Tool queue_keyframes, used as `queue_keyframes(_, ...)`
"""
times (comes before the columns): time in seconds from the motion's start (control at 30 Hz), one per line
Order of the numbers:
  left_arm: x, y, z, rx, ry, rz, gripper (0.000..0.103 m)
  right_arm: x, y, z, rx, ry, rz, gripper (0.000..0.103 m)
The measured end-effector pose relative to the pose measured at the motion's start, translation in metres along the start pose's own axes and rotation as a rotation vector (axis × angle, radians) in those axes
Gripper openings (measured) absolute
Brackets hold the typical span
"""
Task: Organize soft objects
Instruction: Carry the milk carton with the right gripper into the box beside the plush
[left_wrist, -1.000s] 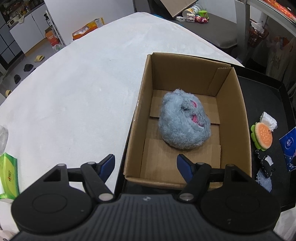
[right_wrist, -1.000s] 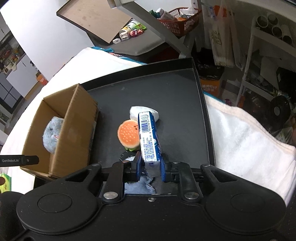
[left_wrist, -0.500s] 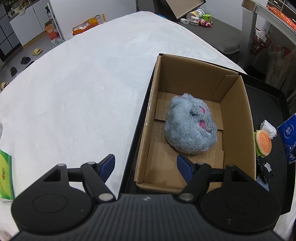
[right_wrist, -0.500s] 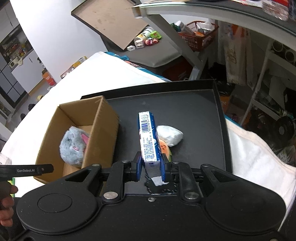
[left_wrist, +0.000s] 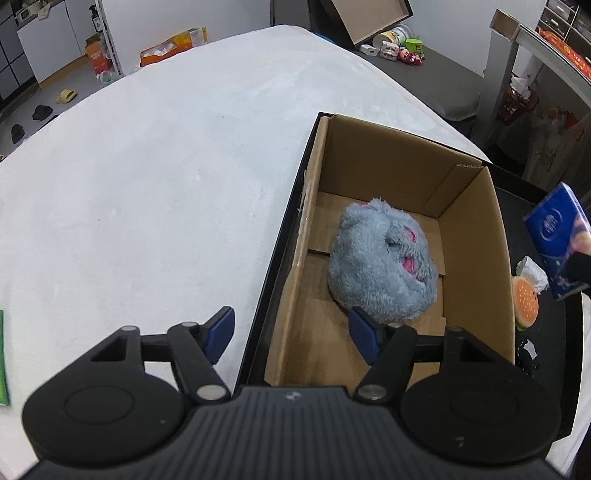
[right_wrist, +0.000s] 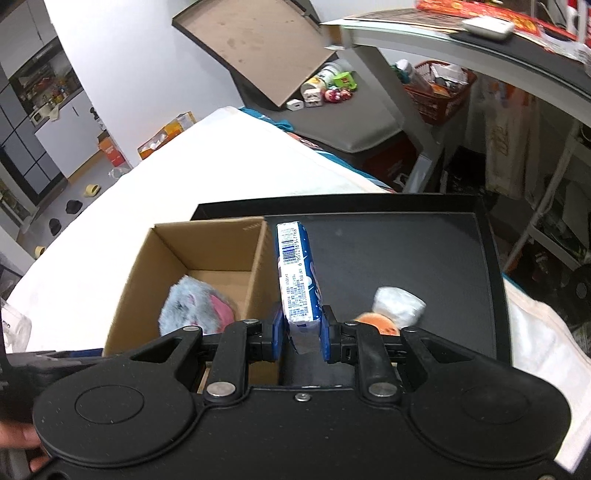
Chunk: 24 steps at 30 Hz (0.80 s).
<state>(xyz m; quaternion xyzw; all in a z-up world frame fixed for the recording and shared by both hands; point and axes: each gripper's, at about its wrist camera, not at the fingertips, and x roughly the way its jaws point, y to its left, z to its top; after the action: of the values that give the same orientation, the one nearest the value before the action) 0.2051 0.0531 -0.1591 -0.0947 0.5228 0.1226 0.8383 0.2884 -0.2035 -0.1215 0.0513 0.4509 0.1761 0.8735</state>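
A grey plush toy with pink patches lies in an open cardboard box; it also shows in the right wrist view inside the box. My right gripper is shut on a blue tissue pack, held up just right of the box's right wall; the pack shows in the left wrist view. My left gripper is open and empty, straddling the box's near-left wall. A burger-shaped soft toy and a white wad lie on the black tray.
The box and tray rest on a white cloth-covered table. A green packet lies at the table's left edge. Shelves, a red basket and clutter stand beyond the tray. A small dark item lies near the burger toy.
My right gripper has lifted the tissue pack off the tray and carried it left to the box's wall. My left gripper has moved closer, its right finger now over the box.
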Motion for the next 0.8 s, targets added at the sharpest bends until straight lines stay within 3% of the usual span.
queue_keyframes(0.13, 0.003, 0.001, -0.001, -0.003, -0.005, -0.018, 0.059, 0.007, 0.015, 0.006, -0.016, 0.004, 0.009, 0.02)
queue_keyframes(0.43, 0.013, 0.009, -0.005, -0.032, 0.022, -0.05, 0.027, 0.023, 0.041, 0.014, -0.05, 0.02, 0.019, 0.02)
queue_keyframes(0.8, 0.013, 0.017, -0.009, -0.05, 0.011, -0.065, 0.022, 0.038, 0.065, 0.018, -0.078, 0.038, 0.043, 0.02)
